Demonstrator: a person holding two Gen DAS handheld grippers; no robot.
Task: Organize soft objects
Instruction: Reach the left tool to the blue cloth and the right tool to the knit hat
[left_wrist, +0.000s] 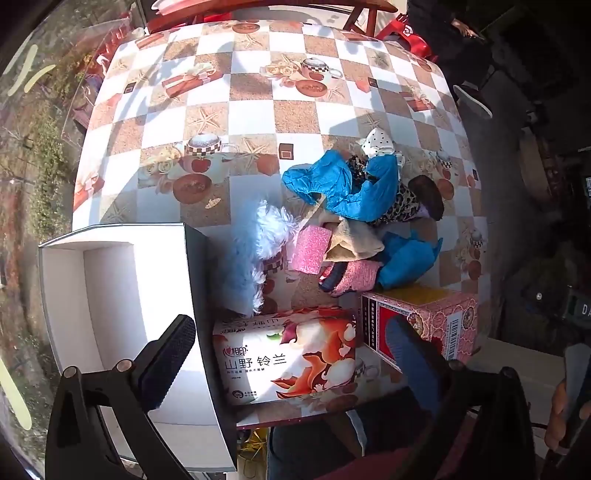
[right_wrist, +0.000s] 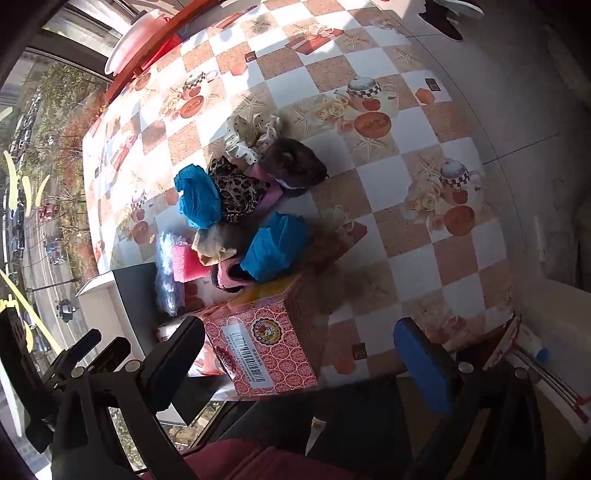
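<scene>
Left gripper (left_wrist: 291, 362) – jaws wide, empty, above white box (left_wrist: 110, 295); right gripper (right_wrist: 299, 354) same; pile (left_wrist: 354, 210) untouched.

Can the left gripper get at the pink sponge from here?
Probably yes: the left gripper is open, and the pink sponge lies exposed beyond the tissue box, so it must pass above that.

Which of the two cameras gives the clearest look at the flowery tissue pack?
The left wrist view: the tissue pack lies near the middle, its printed face fully visible between the open tool's fingers. In the right wrist view only a sliver shows, hidden behind the patterned red box.
</scene>
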